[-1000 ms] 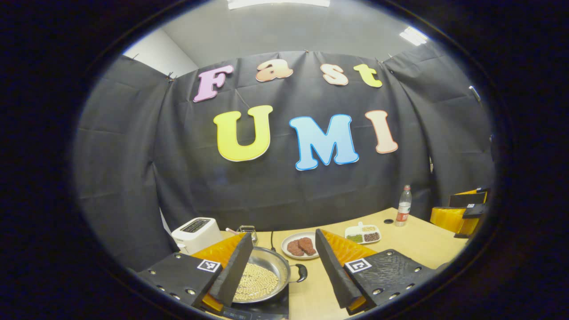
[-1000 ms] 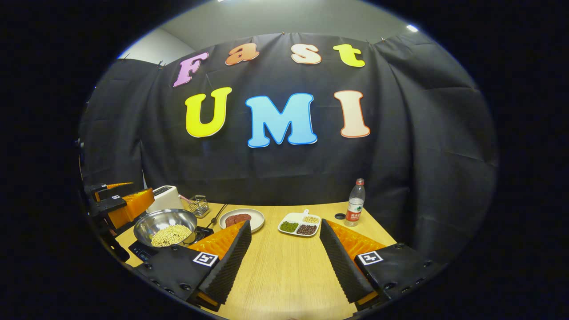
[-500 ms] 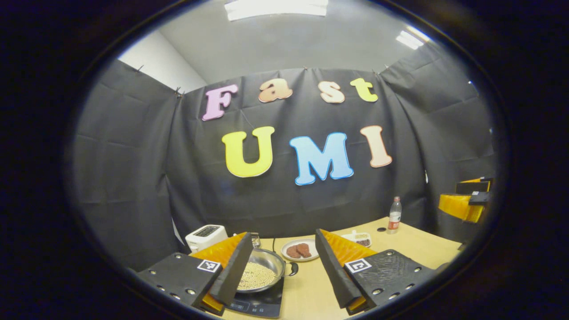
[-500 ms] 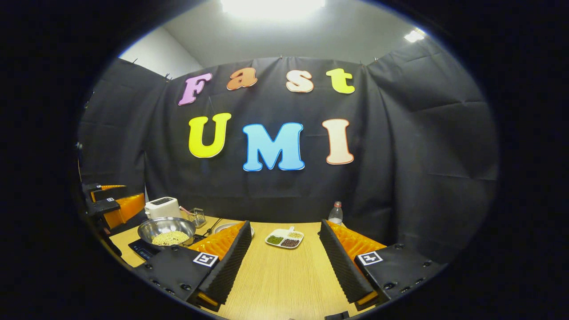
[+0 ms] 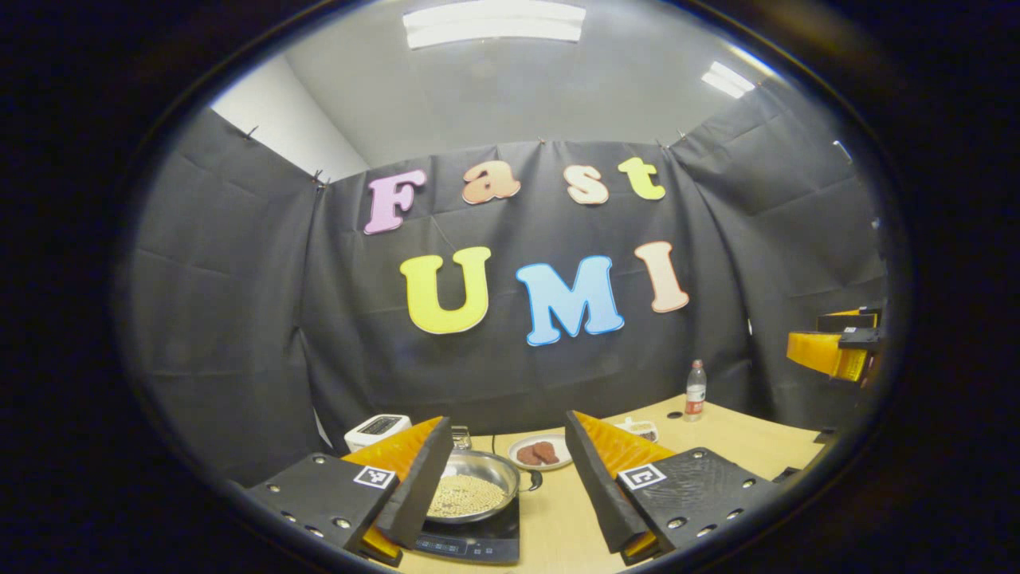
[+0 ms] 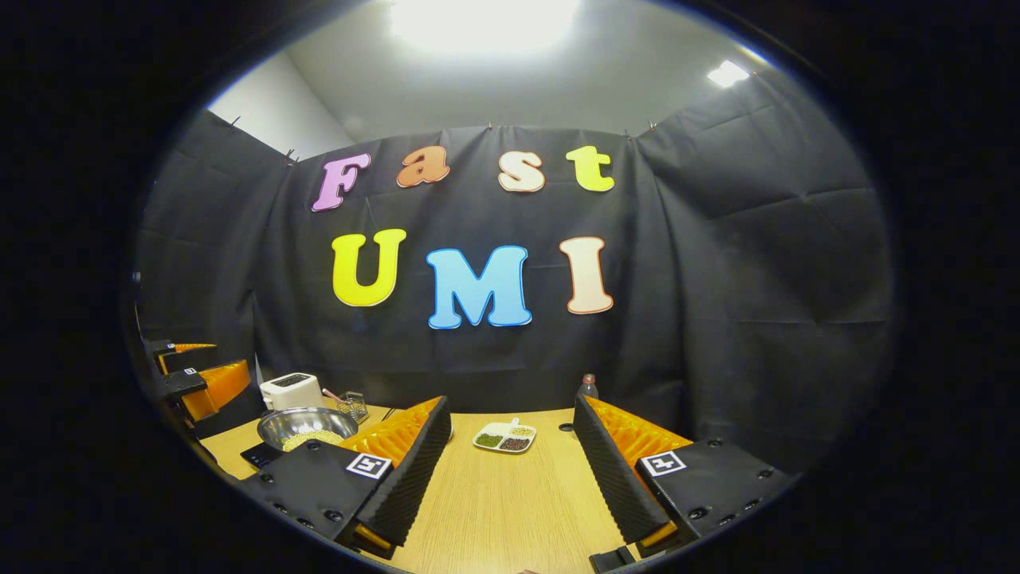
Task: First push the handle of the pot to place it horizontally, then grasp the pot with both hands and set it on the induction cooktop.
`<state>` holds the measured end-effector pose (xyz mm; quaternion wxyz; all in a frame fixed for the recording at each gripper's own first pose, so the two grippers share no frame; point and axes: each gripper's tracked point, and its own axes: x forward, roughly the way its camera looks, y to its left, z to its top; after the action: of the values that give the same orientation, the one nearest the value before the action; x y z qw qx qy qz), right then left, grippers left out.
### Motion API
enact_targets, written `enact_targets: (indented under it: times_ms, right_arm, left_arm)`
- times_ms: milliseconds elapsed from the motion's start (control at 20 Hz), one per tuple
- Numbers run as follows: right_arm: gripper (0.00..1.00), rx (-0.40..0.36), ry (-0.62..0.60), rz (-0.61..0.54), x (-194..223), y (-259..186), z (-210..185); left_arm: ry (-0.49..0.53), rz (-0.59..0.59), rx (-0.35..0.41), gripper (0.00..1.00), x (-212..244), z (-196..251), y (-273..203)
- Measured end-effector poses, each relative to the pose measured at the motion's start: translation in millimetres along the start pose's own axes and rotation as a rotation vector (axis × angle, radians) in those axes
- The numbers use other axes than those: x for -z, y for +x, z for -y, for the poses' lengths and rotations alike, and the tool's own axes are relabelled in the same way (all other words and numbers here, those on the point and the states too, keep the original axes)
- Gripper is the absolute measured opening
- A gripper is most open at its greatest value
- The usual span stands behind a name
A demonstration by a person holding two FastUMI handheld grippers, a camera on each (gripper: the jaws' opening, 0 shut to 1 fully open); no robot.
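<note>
A steel pot (image 5: pixel 472 493) holding pale beans rests on the black induction cooktop (image 5: pixel 470 544), its small side handle (image 5: pixel 532 480) pointing right. My left gripper (image 5: pixel 506 486) is open above the table, well back from the pot, with nothing between its fingers. In the right gripper view the pot (image 6: pixel 307 428) sits at the far left on the cooktop (image 6: pixel 256 455), and my right gripper (image 6: pixel 510 470) is open over bare tabletop. The right gripper (image 5: pixel 833 351) also appears at the far right of the left gripper view, and the left gripper (image 6: pixel 195 383) at the far left of the right gripper view.
Behind the pot stand a white toaster (image 5: pixel 378 430), a plate of meat (image 5: pixel 539 453) and a small wire basket (image 6: pixel 351 405). A divided dish of beans (image 6: pixel 504 438) and a water bottle (image 5: pixel 696 390) lie farther right on the wooden table (image 6: pixel 510 510).
Both grippers have pulled back and risen away from the pot, which now looks smaller and farther off. The pot stays on the cooktop. Both stay open.
</note>
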<state>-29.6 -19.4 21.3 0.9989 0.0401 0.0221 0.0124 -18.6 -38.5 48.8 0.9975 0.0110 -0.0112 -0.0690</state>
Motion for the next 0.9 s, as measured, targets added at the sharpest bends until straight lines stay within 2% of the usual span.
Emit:
enact_targets:
  times_ms: [400,600,900]
  right_arm:
    - [0.98,0.013,-0.037,0.029,-7,-19,-10]
    - [0.98,0.01,-0.05,0.021,-6,-22,-16]
    - [0.98,0.01,-0.061,0.033,-10,-18,-22]
  left_arm:
    - [-0.013,0.001,-0.007,0.83,3,-22,-19]
    - [-0.026,0.004,-0.021,0.86,4,-32,-23]
    - [-0.031,0.003,-0.047,0.83,6,-44,-23]
